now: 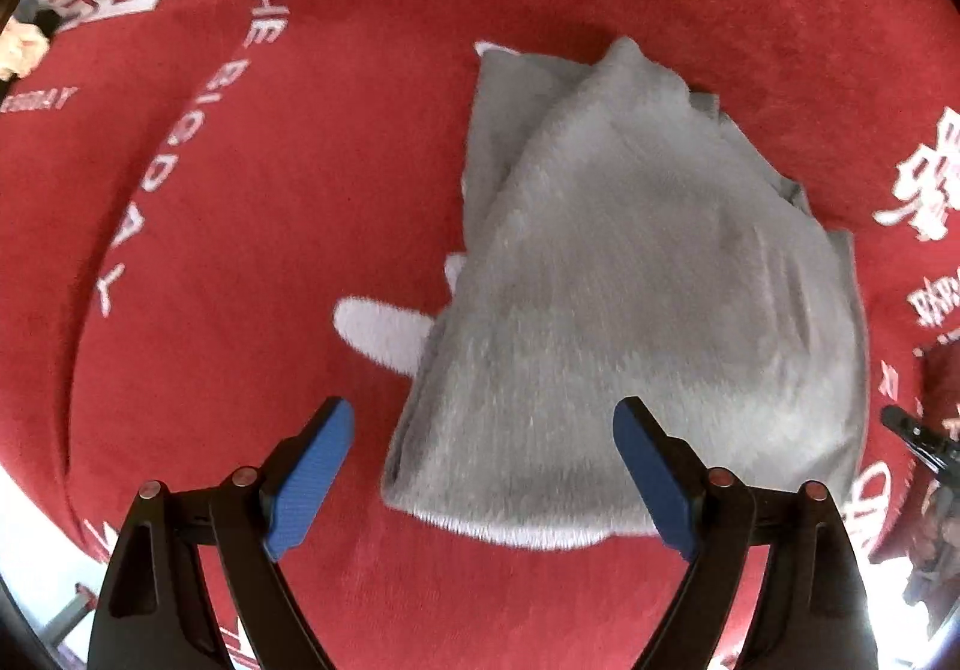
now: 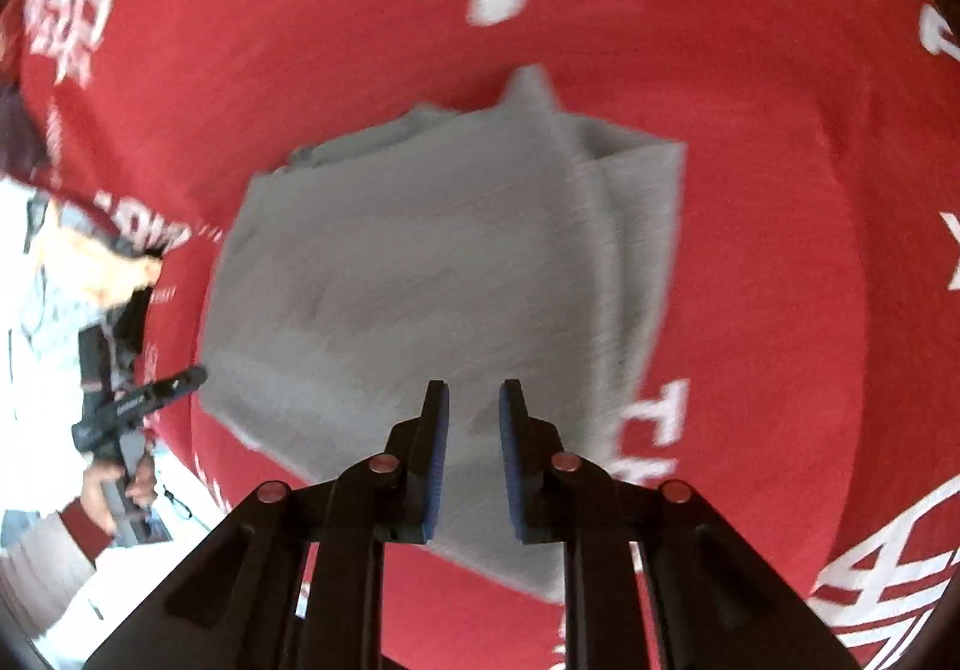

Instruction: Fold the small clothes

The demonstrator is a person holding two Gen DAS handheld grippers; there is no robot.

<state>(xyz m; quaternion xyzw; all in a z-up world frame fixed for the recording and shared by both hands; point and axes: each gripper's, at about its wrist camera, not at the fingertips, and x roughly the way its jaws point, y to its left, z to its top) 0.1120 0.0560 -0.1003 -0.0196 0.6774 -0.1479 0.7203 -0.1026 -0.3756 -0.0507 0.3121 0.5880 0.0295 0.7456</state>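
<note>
Two claws over grey garment (image 1: 630, 310)

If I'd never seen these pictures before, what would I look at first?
Probably the grey garment, lying folded in a soft heap in the middle of a bright red cloth with white letters. Next you'd spot the blue-padded grippers at the bottom: the left gripper has its jaws spread wide over the garment's near edge, and the right gripper has its jaws close together with grey fabric showing between them.

The folded garment (image 1: 630, 310) lies on the printed cloth (image 1: 240, 250) at frame centre, above both fingertips, with lettering at the left and right edges.
</note>
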